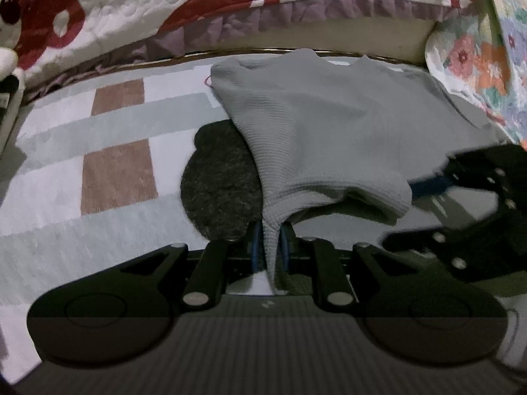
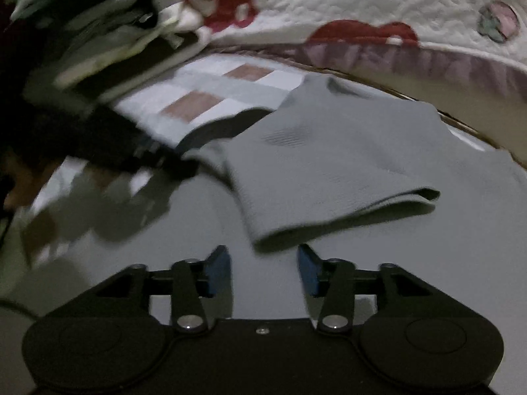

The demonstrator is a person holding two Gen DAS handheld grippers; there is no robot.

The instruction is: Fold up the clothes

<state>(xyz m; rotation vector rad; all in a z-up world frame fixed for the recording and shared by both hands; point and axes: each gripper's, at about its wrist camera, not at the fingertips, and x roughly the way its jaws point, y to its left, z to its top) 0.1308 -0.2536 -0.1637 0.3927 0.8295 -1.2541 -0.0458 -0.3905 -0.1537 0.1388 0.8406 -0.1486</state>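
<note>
A grey ribbed knit top (image 1: 329,131) lies on a checked rug (image 1: 115,138), its neckline toward the far bed. My left gripper (image 1: 270,247) is shut on the top's near hem corner and holds it raised, so the hem hangs in a fold. The right gripper's black body shows at the right of the left wrist view (image 1: 477,204). In the right wrist view the top (image 2: 346,164) lies folded over with its doubled edge just ahead of my right gripper (image 2: 263,270), which is open and empty. The left gripper is a dark blur in that view (image 2: 138,151).
A bed with a white, red-patterned quilt (image 1: 197,0) and purple frill runs along the far side. A floral cloth (image 1: 477,56) hangs at the right. A dark round mat (image 1: 217,177) lies under the top's left edge. Blurred clothes (image 2: 98,23) sit at the far left.
</note>
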